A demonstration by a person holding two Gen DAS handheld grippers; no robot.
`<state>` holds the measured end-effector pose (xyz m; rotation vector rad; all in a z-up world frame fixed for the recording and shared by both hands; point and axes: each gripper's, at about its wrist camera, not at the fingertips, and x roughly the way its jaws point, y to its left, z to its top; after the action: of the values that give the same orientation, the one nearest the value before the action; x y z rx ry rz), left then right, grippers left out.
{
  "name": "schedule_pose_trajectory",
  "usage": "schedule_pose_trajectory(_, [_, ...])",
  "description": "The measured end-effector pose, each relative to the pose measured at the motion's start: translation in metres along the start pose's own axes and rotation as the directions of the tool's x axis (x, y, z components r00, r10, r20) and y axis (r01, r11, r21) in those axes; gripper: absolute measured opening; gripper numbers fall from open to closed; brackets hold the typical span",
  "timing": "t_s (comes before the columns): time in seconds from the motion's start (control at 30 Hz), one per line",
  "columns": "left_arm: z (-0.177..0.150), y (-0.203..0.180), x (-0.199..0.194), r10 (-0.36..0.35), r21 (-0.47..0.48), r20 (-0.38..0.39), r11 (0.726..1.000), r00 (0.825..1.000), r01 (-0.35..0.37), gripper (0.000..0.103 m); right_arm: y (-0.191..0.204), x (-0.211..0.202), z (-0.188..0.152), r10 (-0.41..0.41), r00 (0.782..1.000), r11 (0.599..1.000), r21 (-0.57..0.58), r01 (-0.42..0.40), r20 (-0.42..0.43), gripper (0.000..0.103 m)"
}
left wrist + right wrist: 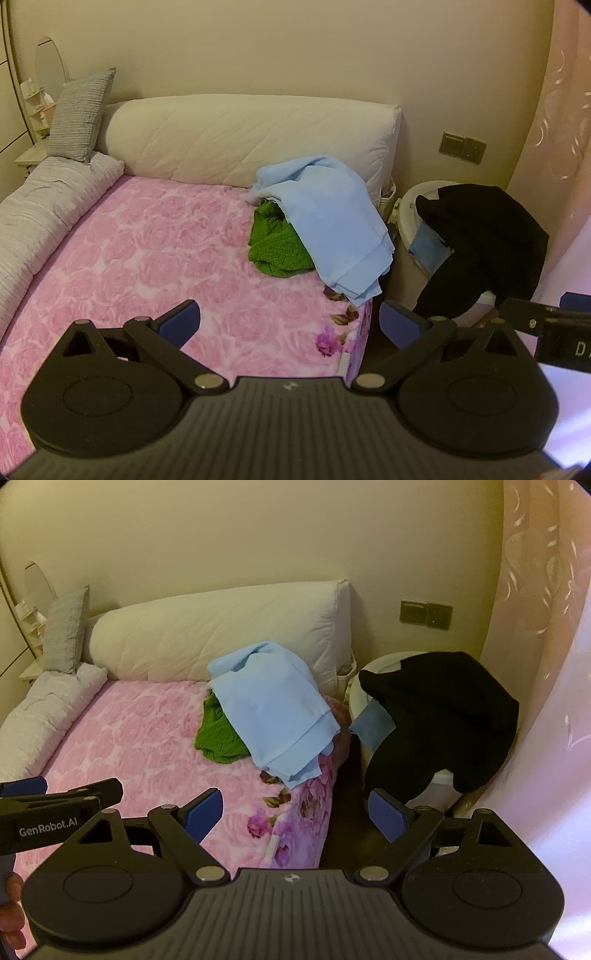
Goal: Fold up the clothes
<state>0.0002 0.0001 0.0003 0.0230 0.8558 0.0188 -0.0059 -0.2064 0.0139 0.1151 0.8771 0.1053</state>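
A light blue garment [328, 221] [273, 709] lies crumpled at the bed's far right corner, draped over a green knitted piece [275, 243] [218, 738]. A black garment [484, 240] [443, 716] hangs over a white basket [413, 199] [380, 664] beside the bed, with a blue cloth [430, 247] [373, 727] under it. My left gripper [290, 325] is open above the pink bedspread's right edge, nothing between its blue pads. My right gripper [295, 812] is open too, over the bed's right edge and the dark gap beside it, well short of the clothes.
The pink flowered bedspread [147, 258] [140, 731] covers the bed. A long white bolster [240, 136] [214, 635] lines the headboard, a grey pillow [81, 114] stands at left, a rolled grey quilt [40, 221] runs along the left edge. A pink curtain [546, 627] hangs at right.
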Motion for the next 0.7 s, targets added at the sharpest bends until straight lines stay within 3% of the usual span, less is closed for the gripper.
schedule_pose_trajectory(0.2, [0.012,0.008,0.008,-0.039,-0.011,-0.035,0.999,0.999,0.039,0.102,0.011,0.001,0.004,-0.01,1.0,1.0,-0.018,0.01,-0.001,0.089])
schedule_pose_trajectory(0.7, [0.003,0.041,0.021,-0.043,0.015,-0.004,0.999,0.999,0.043,0.102,0.04,0.042,0.0,-0.035,0.999,0.999,0.019,0.035,-0.014,0.089])
